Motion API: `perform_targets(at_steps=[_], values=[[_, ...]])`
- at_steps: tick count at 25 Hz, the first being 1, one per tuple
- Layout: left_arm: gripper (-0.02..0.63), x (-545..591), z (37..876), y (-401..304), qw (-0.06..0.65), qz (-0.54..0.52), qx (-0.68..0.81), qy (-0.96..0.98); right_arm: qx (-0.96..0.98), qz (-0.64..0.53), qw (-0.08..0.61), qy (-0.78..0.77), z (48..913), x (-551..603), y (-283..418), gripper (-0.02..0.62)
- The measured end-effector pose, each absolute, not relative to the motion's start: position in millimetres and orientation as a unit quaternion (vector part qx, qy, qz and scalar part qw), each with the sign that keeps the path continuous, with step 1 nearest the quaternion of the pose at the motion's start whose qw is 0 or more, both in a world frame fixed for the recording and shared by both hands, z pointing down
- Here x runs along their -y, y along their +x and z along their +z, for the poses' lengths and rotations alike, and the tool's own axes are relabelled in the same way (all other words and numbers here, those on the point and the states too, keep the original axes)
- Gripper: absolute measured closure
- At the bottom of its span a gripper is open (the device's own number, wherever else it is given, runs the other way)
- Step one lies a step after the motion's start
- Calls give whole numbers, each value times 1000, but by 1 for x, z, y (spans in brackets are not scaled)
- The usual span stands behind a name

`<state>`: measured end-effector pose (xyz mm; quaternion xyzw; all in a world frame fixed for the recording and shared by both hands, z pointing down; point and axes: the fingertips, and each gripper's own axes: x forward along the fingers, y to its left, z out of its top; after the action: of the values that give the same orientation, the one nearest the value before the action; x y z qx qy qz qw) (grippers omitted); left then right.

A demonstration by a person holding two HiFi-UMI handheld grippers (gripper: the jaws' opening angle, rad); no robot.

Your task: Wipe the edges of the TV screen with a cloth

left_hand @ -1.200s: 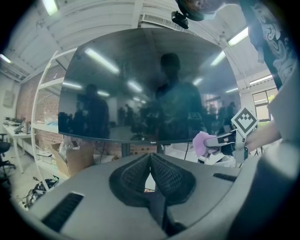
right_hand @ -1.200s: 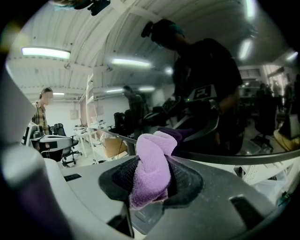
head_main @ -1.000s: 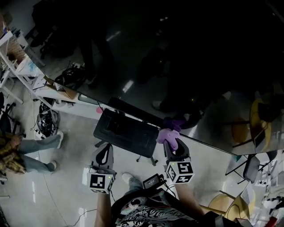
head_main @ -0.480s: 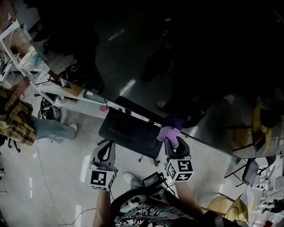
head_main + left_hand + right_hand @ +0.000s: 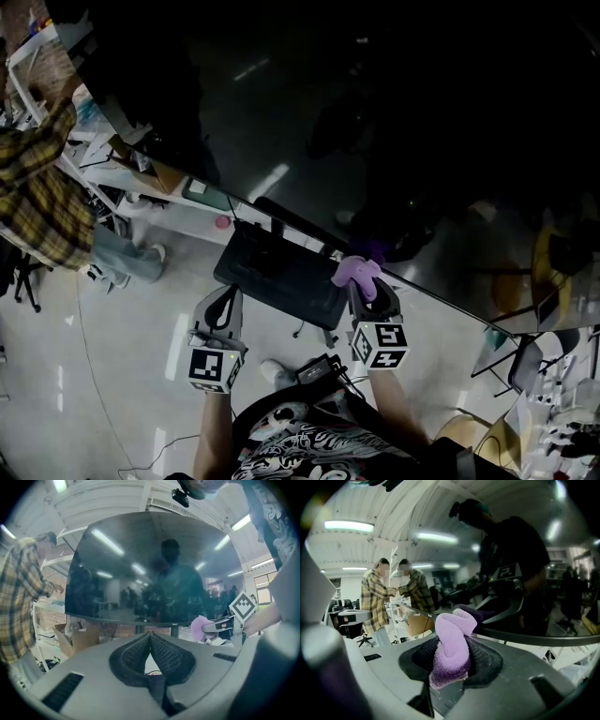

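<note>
Cloth (image 5: 359,273) shifted up at TV (image 5: 394,141) edge, R gripper (image 5: 371,302) clamping.

cloth (image 5: 450,644): lilac | TV screen (image 5: 394,112): blk, glossy | person's shirt (image 5: 37,197): yel/dk plaid

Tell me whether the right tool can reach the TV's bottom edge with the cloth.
Probably yes: the right tool, shut on the purple cloth, sits by the TV's bottom edge, nothing between.
</note>
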<state>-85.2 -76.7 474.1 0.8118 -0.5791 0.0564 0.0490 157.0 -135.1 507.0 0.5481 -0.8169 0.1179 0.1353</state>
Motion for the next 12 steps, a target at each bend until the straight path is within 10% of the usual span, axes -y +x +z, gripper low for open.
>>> perform_targets(at_steps=[12], values=[[589,76,467,-106,42,59,598,798,831,114,151,523,510,145,131,433]])
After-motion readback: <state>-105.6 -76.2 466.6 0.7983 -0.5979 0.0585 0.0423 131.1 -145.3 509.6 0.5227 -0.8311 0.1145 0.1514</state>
